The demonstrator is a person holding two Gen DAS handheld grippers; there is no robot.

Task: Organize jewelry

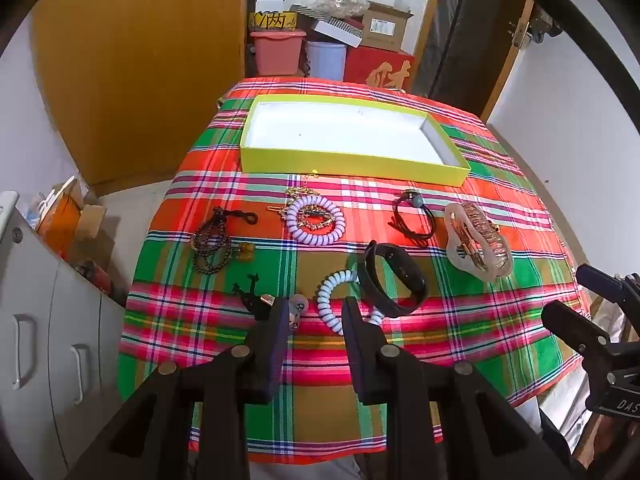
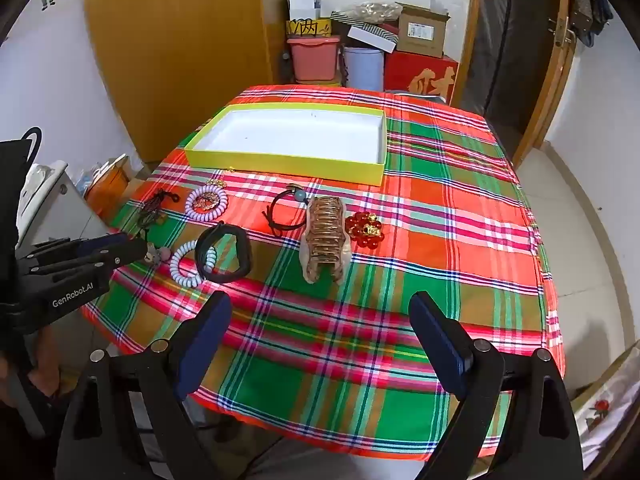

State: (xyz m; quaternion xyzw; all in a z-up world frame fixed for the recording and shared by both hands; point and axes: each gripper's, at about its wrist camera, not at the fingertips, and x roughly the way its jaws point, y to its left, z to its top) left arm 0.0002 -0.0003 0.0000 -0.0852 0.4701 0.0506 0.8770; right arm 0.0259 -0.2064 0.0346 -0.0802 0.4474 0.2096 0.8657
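A table draped in a bright plaid cloth (image 2: 440, 208) is seen from above. A shallow yellow box (image 2: 288, 168) with a white inside is set at the far side. Jewelry is spread before it: a lilac coil bracelet (image 1: 315, 220), dark beads (image 1: 212, 244), a black hair tie (image 2: 286, 212), a large hair claw (image 2: 326, 240), a red bead cluster (image 2: 365, 230), a black wristband (image 1: 394, 280) and a pale blue coil (image 1: 334, 306). The left gripper (image 1: 314, 312) is held partly open above the pale coil, nothing clamped. The right gripper (image 2: 320, 312) is spread wide and empty over bare cloth.
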